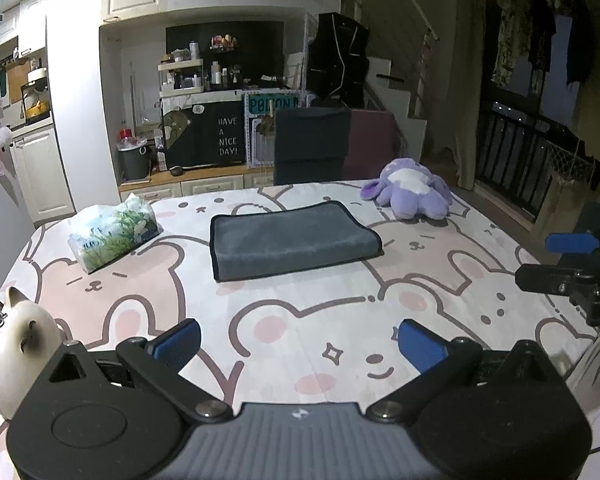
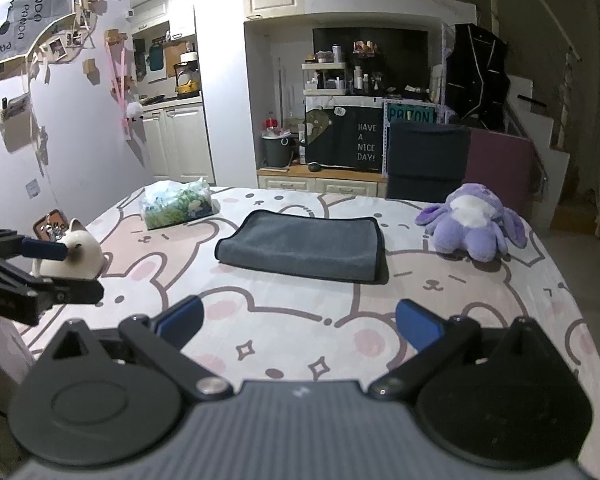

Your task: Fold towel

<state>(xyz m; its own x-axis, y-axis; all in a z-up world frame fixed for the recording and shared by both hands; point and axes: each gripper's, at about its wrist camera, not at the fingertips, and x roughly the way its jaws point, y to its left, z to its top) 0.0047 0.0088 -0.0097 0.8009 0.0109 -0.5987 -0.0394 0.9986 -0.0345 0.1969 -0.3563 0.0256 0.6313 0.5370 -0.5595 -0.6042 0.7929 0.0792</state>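
Left wrist view: the left gripper (image 1: pixel 298 344) sits at 6 o'clock with its two blue-padded fingers (image 1: pixel 178 342) spread wide and nothing between them, above the bear-print tablecloth (image 1: pixel 284 320). The grey towel (image 1: pixel 294 240) lies folded into a flat rectangle at the centre of the view, toward 12 o'clock from the gripper and well apart from it. A tissue pack (image 1: pixel 114 236) lies at 10 o'clock, near the towel's left edge but not touching it. A purple plush toy (image 1: pixel 410 190) lies at 1 o'clock beyond the towel's far right corner. A white cat figurine (image 1: pixel 18 336) stands at 8 o'clock just beside the gripper body. The right gripper (image 1: pixel 572 260) enters at 3 o'clock; its fingers are apart and hold nothing. Right wrist view: the right gripper (image 2: pixel 298 330) occupies 6 o'clock, fingers spread wide and empty over the tablecloth (image 2: pixel 300 320). The towel (image 2: pixel 304 246) lies folded at centre, toward 12 o'clock, well apart from the fingers. The tissue pack (image 2: pixel 178 204) is at 10 o'clock, the plush toy (image 2: pixel 474 222) at 2 o'clock, each clear of the towel. The left gripper (image 2: pixel 56 268) enters at 9 o'clock, one blue pad in front of the cat figurine (image 2: pixel 82 258); whether it touches cannot be told.
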